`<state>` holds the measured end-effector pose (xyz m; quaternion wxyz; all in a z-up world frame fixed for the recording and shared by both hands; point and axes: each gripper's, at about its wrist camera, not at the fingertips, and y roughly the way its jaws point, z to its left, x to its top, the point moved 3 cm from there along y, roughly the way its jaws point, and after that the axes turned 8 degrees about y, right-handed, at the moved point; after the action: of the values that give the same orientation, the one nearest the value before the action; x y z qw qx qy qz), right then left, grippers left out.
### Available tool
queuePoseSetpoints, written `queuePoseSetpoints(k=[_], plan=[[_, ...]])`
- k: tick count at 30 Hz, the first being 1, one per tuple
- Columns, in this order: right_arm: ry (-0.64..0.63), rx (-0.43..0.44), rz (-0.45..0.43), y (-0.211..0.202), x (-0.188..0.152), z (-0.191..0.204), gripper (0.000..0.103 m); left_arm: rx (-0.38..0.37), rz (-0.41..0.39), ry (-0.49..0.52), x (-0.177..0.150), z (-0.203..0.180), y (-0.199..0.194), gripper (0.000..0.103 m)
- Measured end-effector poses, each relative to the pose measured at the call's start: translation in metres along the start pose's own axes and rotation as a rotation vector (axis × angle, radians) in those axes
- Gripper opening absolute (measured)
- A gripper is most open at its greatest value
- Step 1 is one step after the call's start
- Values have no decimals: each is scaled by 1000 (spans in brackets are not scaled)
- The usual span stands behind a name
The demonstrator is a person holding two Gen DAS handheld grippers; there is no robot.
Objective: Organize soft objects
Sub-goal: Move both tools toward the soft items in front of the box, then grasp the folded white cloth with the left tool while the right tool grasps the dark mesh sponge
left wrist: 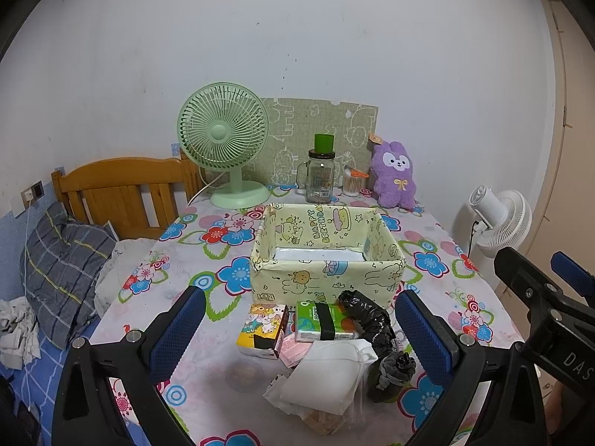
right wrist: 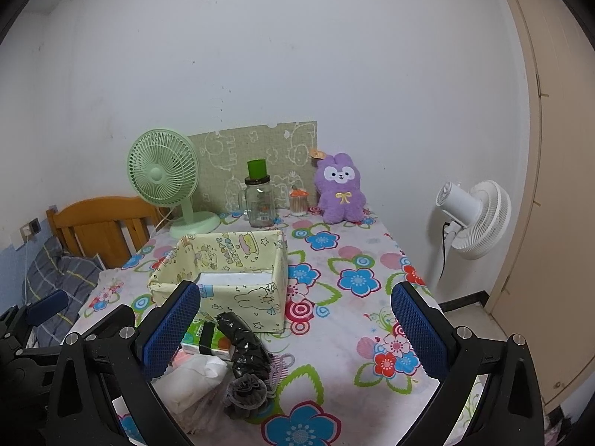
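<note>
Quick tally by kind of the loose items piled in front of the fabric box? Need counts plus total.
Tissue packs: 2, a cartoon-print pack and a green pack
Black crinkled bag: 1
White cloth: 1
Grey scrunchie: 1
Pink packet: 1
Total: 6 visible; more may lie hidden underneath.

Soft pile between left gripper fingers: tissue packs, bag roll, white cloth. Fabric box just behind the pile. Fan, jar, plush behind the box. Right gripper sits right of the pile.
</note>
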<state>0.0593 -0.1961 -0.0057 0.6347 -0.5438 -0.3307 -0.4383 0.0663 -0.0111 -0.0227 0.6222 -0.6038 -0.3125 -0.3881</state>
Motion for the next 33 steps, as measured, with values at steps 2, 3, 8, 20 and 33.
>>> queuePoseSetpoints(k=[2, 3, 8, 20, 33], plan=[[0, -1, -1, 0, 0, 0, 103, 0, 1, -1, 0, 0, 0, 102], [-1, 0, 0, 0, 0, 0, 103, 0, 0, 0, 0, 0, 0, 102], [0, 0, -1, 0, 0, 0, 103, -2, -1, 0, 1, 0, -1, 102], [-9, -2, 1, 0, 0, 0, 101, 0, -6, 12, 0, -5, -2, 101], [1, 6, 29, 10, -17, 2, 97, -28, 6, 14, -19, -9, 7, 91]])
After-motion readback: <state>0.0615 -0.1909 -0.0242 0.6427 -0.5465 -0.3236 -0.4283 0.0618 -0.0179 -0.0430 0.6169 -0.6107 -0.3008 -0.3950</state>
